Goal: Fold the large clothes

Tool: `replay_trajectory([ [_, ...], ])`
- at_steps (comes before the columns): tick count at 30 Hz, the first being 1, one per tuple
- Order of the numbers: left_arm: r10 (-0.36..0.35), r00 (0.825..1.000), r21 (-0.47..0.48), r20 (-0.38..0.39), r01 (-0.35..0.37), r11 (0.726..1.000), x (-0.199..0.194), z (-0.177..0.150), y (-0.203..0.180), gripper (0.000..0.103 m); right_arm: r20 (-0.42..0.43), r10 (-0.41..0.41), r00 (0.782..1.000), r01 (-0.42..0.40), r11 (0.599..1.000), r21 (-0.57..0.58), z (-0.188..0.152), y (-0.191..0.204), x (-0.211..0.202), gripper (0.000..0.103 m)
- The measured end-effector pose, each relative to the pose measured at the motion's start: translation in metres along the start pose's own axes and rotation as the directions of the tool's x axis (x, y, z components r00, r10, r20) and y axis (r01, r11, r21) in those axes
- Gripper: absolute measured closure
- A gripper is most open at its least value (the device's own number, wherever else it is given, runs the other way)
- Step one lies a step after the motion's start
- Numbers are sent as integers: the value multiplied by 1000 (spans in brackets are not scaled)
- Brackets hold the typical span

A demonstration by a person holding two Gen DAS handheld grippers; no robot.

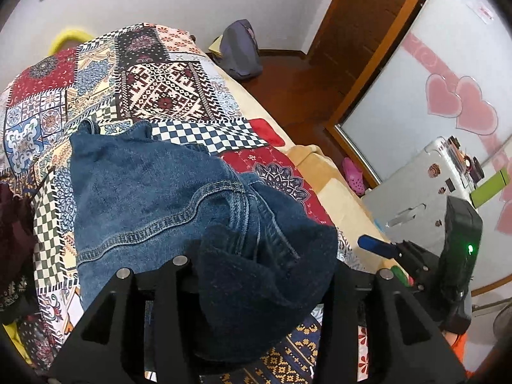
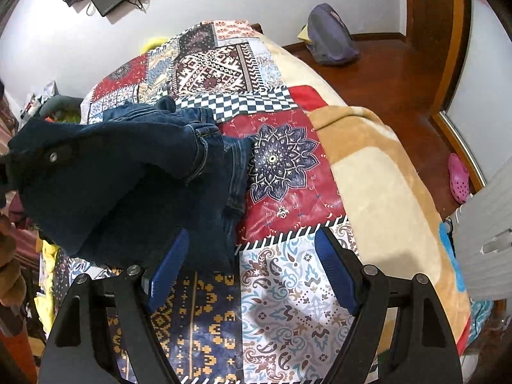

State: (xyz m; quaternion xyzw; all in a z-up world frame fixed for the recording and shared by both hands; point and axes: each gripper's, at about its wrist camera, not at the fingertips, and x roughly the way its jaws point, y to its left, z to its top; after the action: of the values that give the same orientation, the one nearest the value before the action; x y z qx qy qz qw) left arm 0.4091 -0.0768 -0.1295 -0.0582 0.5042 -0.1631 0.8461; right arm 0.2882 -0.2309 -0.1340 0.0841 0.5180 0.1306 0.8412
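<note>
Blue denim jeans [image 1: 153,198] lie bunched on a patchwork bedspread [image 1: 166,89]. My left gripper [image 1: 256,288] is shut on a fold of the jeans and holds it lifted; the denim drapes over the fingers and hides the tips. In the right wrist view the lifted jeans [image 2: 121,172] hang at the left, above the bedspread [image 2: 288,166]. My right gripper [image 2: 252,275] is open and empty, its blue pads [image 2: 166,272] wide apart just right of the hanging denim. The right gripper also shows in the left wrist view [image 1: 384,249] at the right.
A beige blanket [image 2: 377,172] covers the bed's right edge. A white plastic unit [image 1: 425,188] stands beside the bed. A grey backpack [image 2: 329,36] and a pink shoe [image 2: 459,177] are on the wooden floor. Dark clothes [image 1: 12,224] lie at the left.
</note>
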Motion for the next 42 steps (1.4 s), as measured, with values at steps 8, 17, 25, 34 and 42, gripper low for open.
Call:
replay_trajectory([
  [8,-123,992,7,3,123,992,-12,8,-19,46,-18,2,1000,-2,1000,-10,-9,4,3,25],
  [17,31,994,63,103,-38,997,-37,11,-9,46,-19,14,1000,-14,1000,-15,-10,8,-3,25],
  [25,193,981,-35,39,-191,981,-31,-32,83,46,4,64,998,-64,997,-33,9,25,0,25],
  [34,209,977,-147,-43,-213,966,-6,-77,158,44,-91,112,990,-115,993,-22,44,45,62,25],
  [42,215,977,-150,-4,-213,965,5,-87,163,31,-200,158,967,-159,987,12,64,50,123,25],
])
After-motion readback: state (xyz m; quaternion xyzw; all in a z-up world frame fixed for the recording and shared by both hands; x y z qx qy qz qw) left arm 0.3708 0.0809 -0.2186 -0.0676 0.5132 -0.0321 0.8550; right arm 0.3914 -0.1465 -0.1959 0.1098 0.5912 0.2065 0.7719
